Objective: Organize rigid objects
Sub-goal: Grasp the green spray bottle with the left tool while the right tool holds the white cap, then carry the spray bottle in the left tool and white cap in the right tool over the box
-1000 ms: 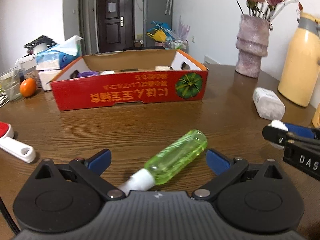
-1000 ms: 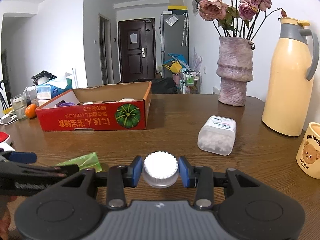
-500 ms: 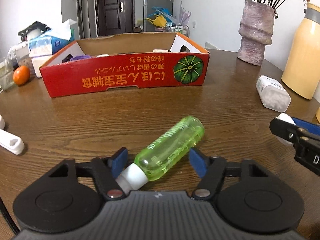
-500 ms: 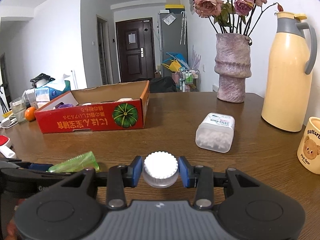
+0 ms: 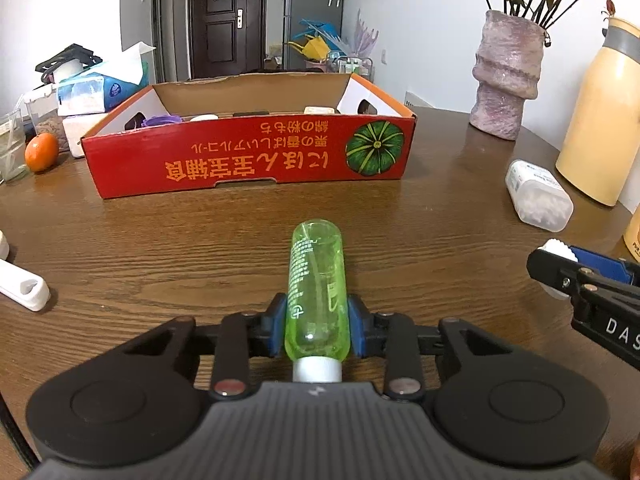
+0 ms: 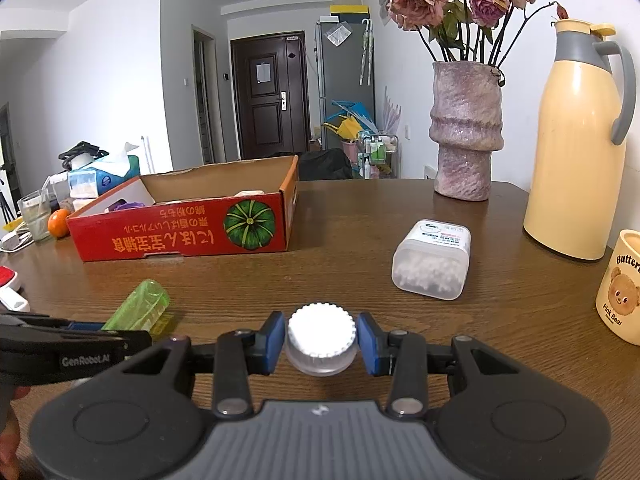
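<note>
The green bottle [image 5: 318,288] lies on the wooden table [image 5: 440,240], and the left gripper [image 5: 318,326] has just closed its jaws on it. The blue pads [image 5: 277,330] press both sides of the bottle near its white cap [image 5: 317,370], which points back toward the camera. The clear green body points away, toward the red box [image 5: 248,156].

The right gripper [image 6: 322,338] is closed on a small jar with a ribbed white lid [image 6: 321,328]; its pads touch both sides of the lid. In the left wrist view this gripper shows at the right edge, well apart from the bottle.

Between the bottle and the box the table is bare wood, so nothing stands in the path. To the right lies one clear container of cotton swabs [image 6: 432,264] on its side. At the left edge lies one white handle [image 5: 22,286].

The one red cardboard box is open on top and shows a green pumpkin picture [image 5: 374,148] on its front wall. A few small things lie inside, but they are mostly hidden by the wall. Left of the box there are one orange [image 5: 41,151], one glass [image 5: 10,152] and one tissue pack [image 5: 100,86]. On the far right stand one pink vase with roses [image 6: 466,128], one cream thermos jug [image 6: 576,144] and one bear mug [image 6: 620,288].
</note>
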Tool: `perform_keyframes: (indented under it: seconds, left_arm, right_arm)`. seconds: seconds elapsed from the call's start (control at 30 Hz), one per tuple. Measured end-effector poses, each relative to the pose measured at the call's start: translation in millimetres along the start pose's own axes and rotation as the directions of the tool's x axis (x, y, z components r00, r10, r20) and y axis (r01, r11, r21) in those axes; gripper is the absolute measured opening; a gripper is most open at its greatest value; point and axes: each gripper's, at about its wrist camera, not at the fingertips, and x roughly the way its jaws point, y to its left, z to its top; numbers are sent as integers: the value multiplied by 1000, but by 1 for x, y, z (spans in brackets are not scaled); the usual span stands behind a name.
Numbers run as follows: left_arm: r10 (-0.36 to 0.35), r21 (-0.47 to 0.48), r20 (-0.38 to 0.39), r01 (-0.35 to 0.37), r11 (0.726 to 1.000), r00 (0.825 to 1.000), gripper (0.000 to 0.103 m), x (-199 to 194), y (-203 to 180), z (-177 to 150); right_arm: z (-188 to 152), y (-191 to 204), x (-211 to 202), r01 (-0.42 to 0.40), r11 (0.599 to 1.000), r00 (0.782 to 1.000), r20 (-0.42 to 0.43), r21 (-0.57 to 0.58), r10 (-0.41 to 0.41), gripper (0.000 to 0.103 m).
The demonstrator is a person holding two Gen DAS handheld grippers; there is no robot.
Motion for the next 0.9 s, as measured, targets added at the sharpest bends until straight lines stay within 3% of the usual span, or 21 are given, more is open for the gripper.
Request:
perform_keyframes:
  seconds: [0.17,0.9]
  left_arm:
    - [36,-26,25,-36,999,999,32,-6,4,2]
    - [53,-111,165,-35,993,985,32,-54,25,18]
  right_arm:
    - [0,1,-1,-11,1000,1000,13,6,11,39]
    - [4,32,-14,-65,996,993,104,53,59,39]
